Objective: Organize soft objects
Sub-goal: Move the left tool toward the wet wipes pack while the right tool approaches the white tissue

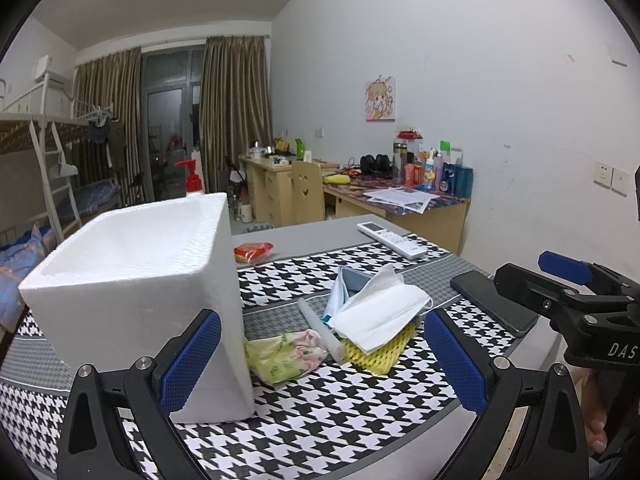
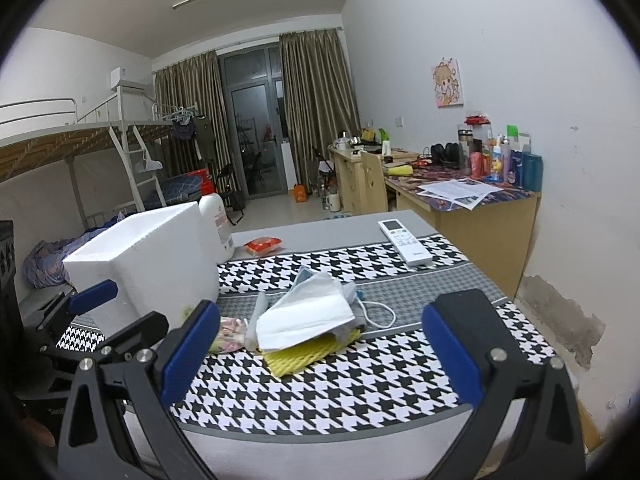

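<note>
**Both grippers empty above the table, soft pile between them**

You hold the left gripper [image 1: 322, 364] with its blue pads spread wide and nothing between them; its left finger sits just in front of the white foam box [image 1: 136, 280]. Your right gripper [image 2: 320, 356] is spread just as wide and holds nothing either.

The soft objects lie in one heap on the houndstooth tablecloth [image 1: 320, 420], just beside the foam box. On top is a white face mask [image 1: 380, 314], draped over a yellow foam net [image 1: 380, 354]. A white foam roll [image 1: 322, 330] leans against the heap on its box side, and a crumpled greenish plastic bag [image 1: 286, 356] lies touching the base of the box.

To the right of the heap a dark phone [image 1: 494, 300] lies flat on the cloth. Farther back you can see a white remote control [image 1: 392, 239] and a small red packet [image 1: 253, 251], both well apart from the pile. A pump bottle [image 2: 216, 224] stands behind the box.
</note>
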`<state>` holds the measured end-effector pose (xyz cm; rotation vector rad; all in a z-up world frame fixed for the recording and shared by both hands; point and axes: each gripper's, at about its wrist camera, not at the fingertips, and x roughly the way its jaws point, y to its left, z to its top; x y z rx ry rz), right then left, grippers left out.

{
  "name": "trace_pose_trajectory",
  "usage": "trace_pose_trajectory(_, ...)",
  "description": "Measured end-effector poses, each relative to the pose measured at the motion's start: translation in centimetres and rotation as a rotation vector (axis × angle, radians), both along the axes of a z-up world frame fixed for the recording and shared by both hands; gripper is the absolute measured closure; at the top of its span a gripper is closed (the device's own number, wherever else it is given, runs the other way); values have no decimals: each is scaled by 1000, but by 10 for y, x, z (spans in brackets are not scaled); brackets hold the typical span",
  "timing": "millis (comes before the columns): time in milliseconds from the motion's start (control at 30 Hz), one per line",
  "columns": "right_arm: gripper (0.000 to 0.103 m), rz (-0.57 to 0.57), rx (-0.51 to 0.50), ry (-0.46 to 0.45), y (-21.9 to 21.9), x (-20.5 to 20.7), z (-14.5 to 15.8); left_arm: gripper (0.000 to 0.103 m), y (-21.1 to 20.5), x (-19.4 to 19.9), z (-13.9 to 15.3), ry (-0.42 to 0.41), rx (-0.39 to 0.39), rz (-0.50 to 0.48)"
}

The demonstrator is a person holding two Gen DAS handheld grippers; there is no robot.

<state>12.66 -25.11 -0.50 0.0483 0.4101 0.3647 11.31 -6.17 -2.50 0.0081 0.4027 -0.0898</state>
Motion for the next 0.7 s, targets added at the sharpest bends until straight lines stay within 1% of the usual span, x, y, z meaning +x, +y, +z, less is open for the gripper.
trace_pose_trajectory(267,1,5,-12,26,-5,17,-6,1,-7,19,-8,42,1,10)
trace_pose_trajectory(433,4,19,-22,49,-6,28,-10,1,-12,30,-13,72,2,19)
trace_pose_trajectory(700,10,55,-47,77,-5,42,-15,1,-17,45,-20,90,7,63)
